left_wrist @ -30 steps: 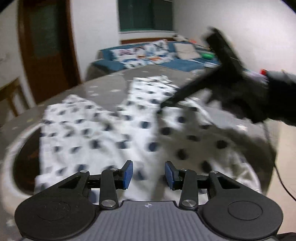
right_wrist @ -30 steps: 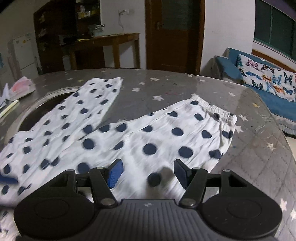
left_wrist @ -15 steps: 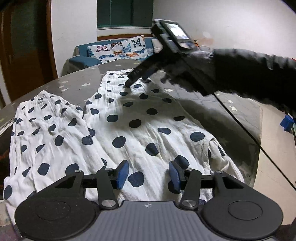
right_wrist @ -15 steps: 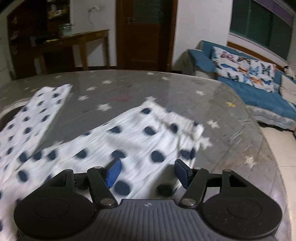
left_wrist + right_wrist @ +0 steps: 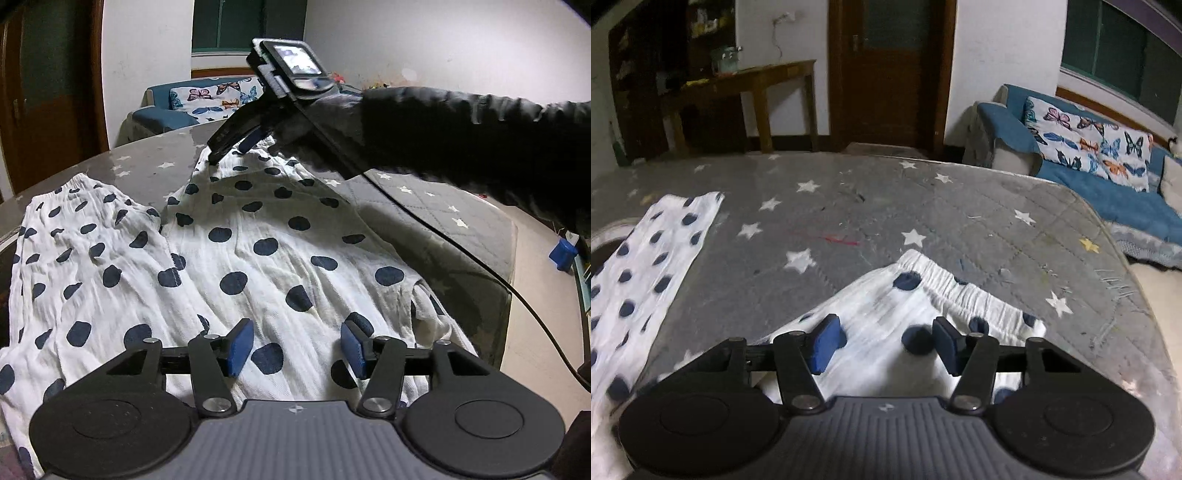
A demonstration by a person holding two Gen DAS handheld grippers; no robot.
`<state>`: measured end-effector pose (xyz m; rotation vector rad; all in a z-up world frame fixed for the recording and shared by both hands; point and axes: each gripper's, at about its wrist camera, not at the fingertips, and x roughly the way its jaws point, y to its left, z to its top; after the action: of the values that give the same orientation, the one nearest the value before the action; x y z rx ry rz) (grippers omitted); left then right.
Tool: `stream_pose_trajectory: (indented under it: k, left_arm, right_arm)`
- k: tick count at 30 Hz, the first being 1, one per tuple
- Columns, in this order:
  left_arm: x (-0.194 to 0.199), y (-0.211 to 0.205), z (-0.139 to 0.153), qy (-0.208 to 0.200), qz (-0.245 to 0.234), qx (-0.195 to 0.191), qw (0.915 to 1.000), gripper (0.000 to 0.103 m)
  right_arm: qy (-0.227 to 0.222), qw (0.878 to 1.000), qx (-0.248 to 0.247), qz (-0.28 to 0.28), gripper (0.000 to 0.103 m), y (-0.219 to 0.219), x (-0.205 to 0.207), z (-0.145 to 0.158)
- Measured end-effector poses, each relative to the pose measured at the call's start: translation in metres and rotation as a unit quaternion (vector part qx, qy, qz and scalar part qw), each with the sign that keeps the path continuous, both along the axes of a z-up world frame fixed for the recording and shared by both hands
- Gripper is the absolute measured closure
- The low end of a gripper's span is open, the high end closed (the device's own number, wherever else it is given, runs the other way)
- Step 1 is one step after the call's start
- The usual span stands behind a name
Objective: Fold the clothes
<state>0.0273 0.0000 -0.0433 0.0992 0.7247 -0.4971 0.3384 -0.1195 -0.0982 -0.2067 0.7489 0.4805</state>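
1. Left wrist view: the left gripper point(image 5: 297, 347) is seen with its two blue-padded fingers set wide apart, nothing held between them.
2. Directly under and ahead of these fingers a pair of white trousers point(image 5: 236, 258) with dark blue dots is spread on the table point(image 5: 454, 221); the cloth is thin, crinkled and softly creased.
3. One trouser leg runs ahead and to the left, ending in a gathered cuff; the other runs straight ahead, and a bunched fold lies to the right of the fingers.
4. The table is covered with a grey quilted cloth printed with white stars, its corner rounded at the right.
5. Far ahead, the right gripper point(image 5: 229, 144) is held by a hand in a black glove point(image 5: 317, 125) and dark sleeve point(image 5: 461, 136), its tips down at the far hem of the trousers; whether cloth is pinched there cannot be told from this view.
6. A black cable point(image 5: 476, 258) trails from it across the table.
7. Right wrist view: the right gripper point(image 5: 886, 345) is shown with its fingers spread wide, just above the elastic waistband point(image 5: 960, 286) of the trousers, which is ruffled and white.
8. No cloth is seen gripped between the blue pads.
9. To the left of the tool a flat dotted trouser leg point(image 5: 653, 266) lies apart from the waistband, with bare grey cover between them.
10. A blue sofa point(image 5: 1108, 184) with a butterfly cushion stands beyond, to the right.
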Motion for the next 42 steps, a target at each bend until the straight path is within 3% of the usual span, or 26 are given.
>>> stream_pose_trajectory:
  k: [8,16,27,35,40,42]
  left_arm:
    - [-0.006,-0.001,-0.001,-0.003,-0.002,0.001,1.0,0.043]
    - [-0.006,0.0,0.001,-0.001,0.004,0.0,1.0,0.042]
    - [-0.03,-0.017,0.02,-0.016,-0.049,-0.017,0.9985,0.042]
    - [-0.049,-0.056,0.017,-0.009,-0.113,0.003,0.9935,0.043]
    - [-0.049,-0.067,0.006,0.001,-0.104,0.033,0.9941,0.048]
    - [-0.047,-0.066,0.005,0.001,-0.097,0.035,0.9947,0.059]
  right_arm:
    - [0.001,0.999,0.026,-0.044,0.048,-0.016,0.028,0.001]
    - [-0.009,0.999,0.025,-0.027,0.045,-0.019,0.005,0.017]
    - [0.006,0.997,0.015,-0.079,0.045,-0.06,-0.013,0.012]
    - [0.007,0.994,0.026,-0.102,0.046,-0.091,-0.025,0.014]
    - [0.014,0.993,0.045,-0.108,0.047,-0.102,-0.026,0.012]
    - [0.018,0.992,0.053,-0.109,0.049,-0.104,-0.024,0.009]
